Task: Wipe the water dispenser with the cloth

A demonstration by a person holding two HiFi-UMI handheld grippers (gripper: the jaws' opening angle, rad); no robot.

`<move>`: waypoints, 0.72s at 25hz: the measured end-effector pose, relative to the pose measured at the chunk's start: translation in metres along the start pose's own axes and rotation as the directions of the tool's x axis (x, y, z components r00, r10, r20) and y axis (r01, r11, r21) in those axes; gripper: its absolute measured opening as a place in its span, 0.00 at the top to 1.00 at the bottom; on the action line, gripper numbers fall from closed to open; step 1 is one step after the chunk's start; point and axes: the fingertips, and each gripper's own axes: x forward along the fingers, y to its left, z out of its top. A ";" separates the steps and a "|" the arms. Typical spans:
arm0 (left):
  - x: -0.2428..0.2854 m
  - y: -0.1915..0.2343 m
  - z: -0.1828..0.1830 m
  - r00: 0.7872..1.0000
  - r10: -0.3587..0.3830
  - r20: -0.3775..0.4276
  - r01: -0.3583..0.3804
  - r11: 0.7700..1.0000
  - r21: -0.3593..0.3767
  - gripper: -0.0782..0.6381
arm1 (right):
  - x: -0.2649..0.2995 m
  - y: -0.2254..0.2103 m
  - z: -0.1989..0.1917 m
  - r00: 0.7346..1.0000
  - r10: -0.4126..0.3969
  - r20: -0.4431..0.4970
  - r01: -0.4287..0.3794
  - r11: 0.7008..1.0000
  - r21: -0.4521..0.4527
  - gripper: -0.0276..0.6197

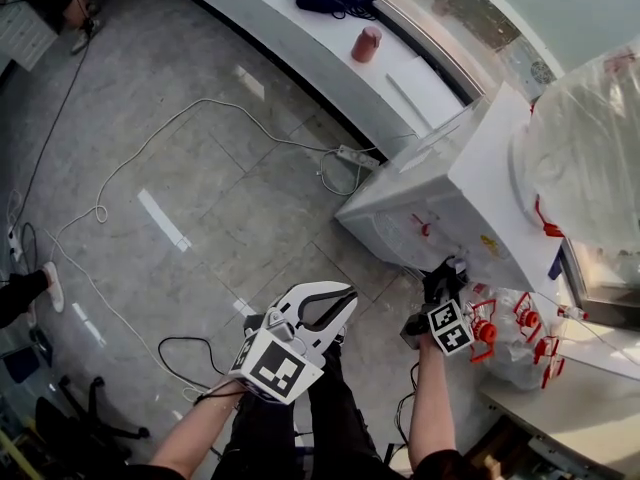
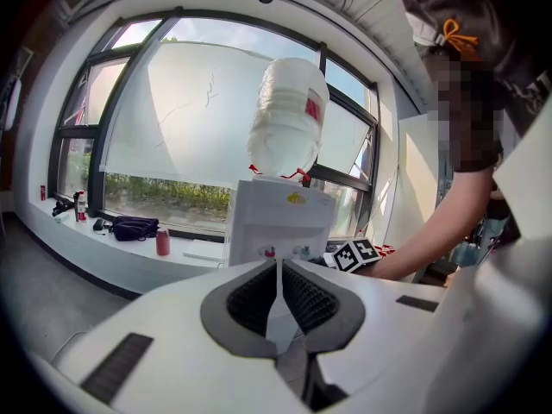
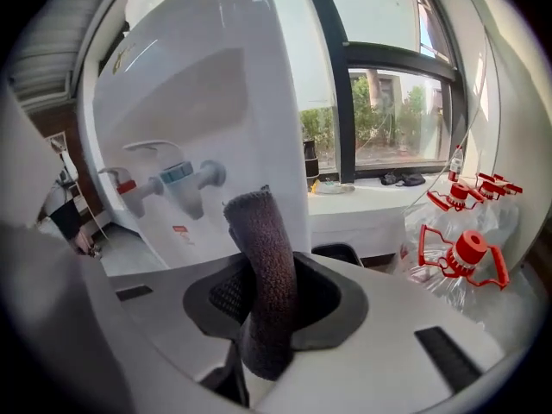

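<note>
Our right gripper point(image 1: 443, 280) is clamped on the cloth point(image 3: 263, 300), a dark roll standing lengthwise out between the jaws. The water dispenser point(image 3: 198, 102) sits just ahead and to the left of that cloth tip, close but, as far as we can tell, not touching. Its taps point(image 3: 181, 175) are on the face further left. Our left gripper point(image 1: 335, 298) hangs well back with its jaws pressed together on nothing. We judge it's the right hand's wipe to make, forward and leftward.
</note>
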 end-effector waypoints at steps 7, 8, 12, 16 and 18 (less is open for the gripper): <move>-0.003 0.011 -0.008 1.000 0.023 -0.009 -0.023 1.000 0.011 0.85 | 0.009 0.047 -0.040 0.986 0.130 -0.106 -0.142 0.984 -0.112 0.79; -0.005 0.013 -0.011 1.000 0.028 -0.013 -0.028 1.000 0.011 0.85 | 0.013 0.060 -0.049 0.979 0.158 -0.129 -0.175 0.975 -0.136 0.79; -0.012 0.023 -0.020 0.998 0.063 -0.016 -0.064 0.998 -0.022 0.85 | 0.027 0.117 -0.080 0.946 0.256 -0.199 -0.296 0.934 -0.202 0.79; -0.017 0.030 -0.029 0.996 0.093 -0.006 -0.093 0.994 -0.049 0.85 | 0.045 0.168 -0.104 0.916 0.322 -0.240 -0.377 0.896 -0.233 0.79; -0.020 0.031 -0.037 0.995 0.096 -0.009 -0.096 0.994 -0.051 0.85 | 0.056 0.188 -0.114 0.908 0.338 -0.248 -0.396 0.886 -0.243 0.79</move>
